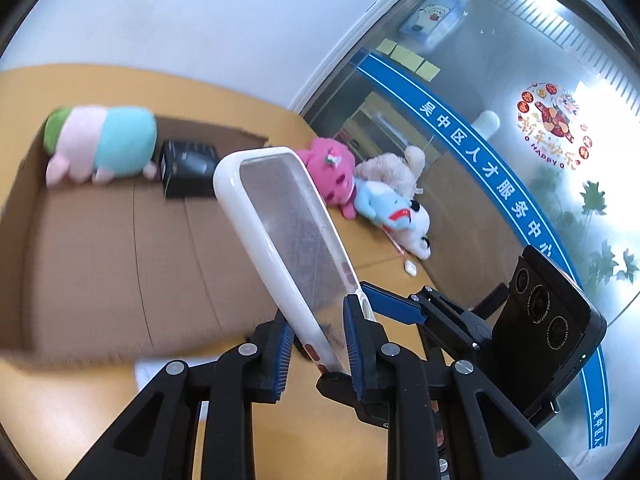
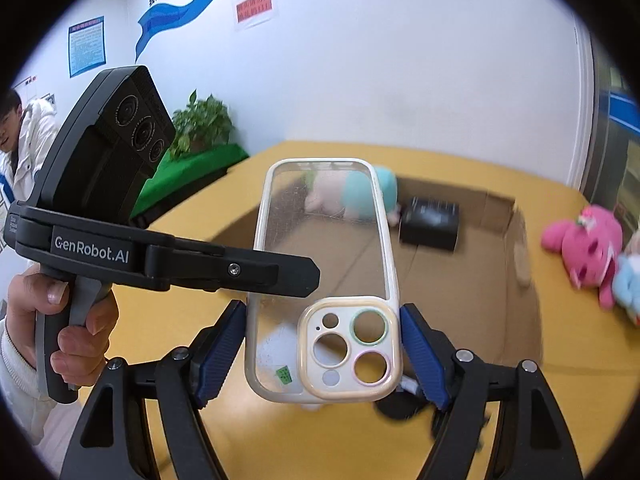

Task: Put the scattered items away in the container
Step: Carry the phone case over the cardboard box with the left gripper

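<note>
A clear phone case (image 1: 292, 232) with a white rim is held up in the air by both grippers. My left gripper (image 1: 318, 340) is shut on its lower end, one pad on each flat face. My right gripper (image 2: 322, 344) clamps the same case (image 2: 320, 248) across its width at the camera-cutout end, blue pads on both side edges. In the left wrist view only one blue finger of the right gripper (image 1: 360, 300) shows beside the case. In the right wrist view the left gripper (image 2: 288, 274) reaches in from the left. Behind lies the open cardboard box (image 1: 100, 260).
The box (image 2: 480, 300) holds a pink, teal and green plush (image 1: 104, 144) and a black box (image 1: 188, 168). On the yellow table (image 1: 340, 420) lie a pink plush (image 1: 332, 172), a beige plush (image 1: 392, 168) and a blue-white plush (image 1: 396, 212). A person in white (image 2: 28, 132) stands left.
</note>
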`<state>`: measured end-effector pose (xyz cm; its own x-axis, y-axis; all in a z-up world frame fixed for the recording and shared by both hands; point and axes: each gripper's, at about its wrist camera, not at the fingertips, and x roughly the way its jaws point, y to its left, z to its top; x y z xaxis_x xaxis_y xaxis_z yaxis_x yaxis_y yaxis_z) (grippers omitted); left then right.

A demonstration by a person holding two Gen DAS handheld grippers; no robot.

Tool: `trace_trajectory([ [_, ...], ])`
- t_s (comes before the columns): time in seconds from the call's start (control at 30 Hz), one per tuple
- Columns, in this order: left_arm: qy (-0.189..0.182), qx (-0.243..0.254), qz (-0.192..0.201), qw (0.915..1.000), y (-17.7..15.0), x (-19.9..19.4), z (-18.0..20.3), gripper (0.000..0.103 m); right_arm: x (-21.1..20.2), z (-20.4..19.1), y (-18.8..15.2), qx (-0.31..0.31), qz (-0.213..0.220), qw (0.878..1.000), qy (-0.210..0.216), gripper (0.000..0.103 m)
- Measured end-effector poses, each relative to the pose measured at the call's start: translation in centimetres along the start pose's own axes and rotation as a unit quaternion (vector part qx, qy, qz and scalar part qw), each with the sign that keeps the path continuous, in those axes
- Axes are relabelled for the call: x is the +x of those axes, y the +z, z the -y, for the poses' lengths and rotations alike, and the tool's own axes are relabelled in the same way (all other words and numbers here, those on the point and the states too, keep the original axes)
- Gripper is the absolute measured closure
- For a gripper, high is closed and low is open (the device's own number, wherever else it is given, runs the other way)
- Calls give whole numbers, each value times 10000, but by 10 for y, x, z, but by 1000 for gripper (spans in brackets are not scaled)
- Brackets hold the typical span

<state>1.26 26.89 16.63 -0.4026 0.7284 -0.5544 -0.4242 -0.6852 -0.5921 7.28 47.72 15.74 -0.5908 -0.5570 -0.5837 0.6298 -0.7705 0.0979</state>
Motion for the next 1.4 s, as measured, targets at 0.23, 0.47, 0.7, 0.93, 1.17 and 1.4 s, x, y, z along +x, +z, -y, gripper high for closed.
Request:
trace_trajectory([
  [0.23,1,139,-165,9998,69,25,-16,81,31,31,46,243,-21,9997,-87,26],
  [0.47,-106,-113,-426,9990,105,69,-43,83,72,68,62,601,-288,9976,-195,26],
  [0.7,-356,-503,-866,9943,107,121,-79,84,108,100,49,1001,-741,9920,-198,26],
  [0.93,-504,-918,-1315,9858,104,174,-106,85,138,132,28,1373,-1240,9826,-188,26],
  [1.17,-685,-1181,-1683,9762,107,224,-113,85,154,164,20,1693,-1649,9702,-534,26],
  [1.4,-672,-1425,-1969,9677,110,270,-122,83,175,198,15,2411,-2123,9424,-932,26],
])
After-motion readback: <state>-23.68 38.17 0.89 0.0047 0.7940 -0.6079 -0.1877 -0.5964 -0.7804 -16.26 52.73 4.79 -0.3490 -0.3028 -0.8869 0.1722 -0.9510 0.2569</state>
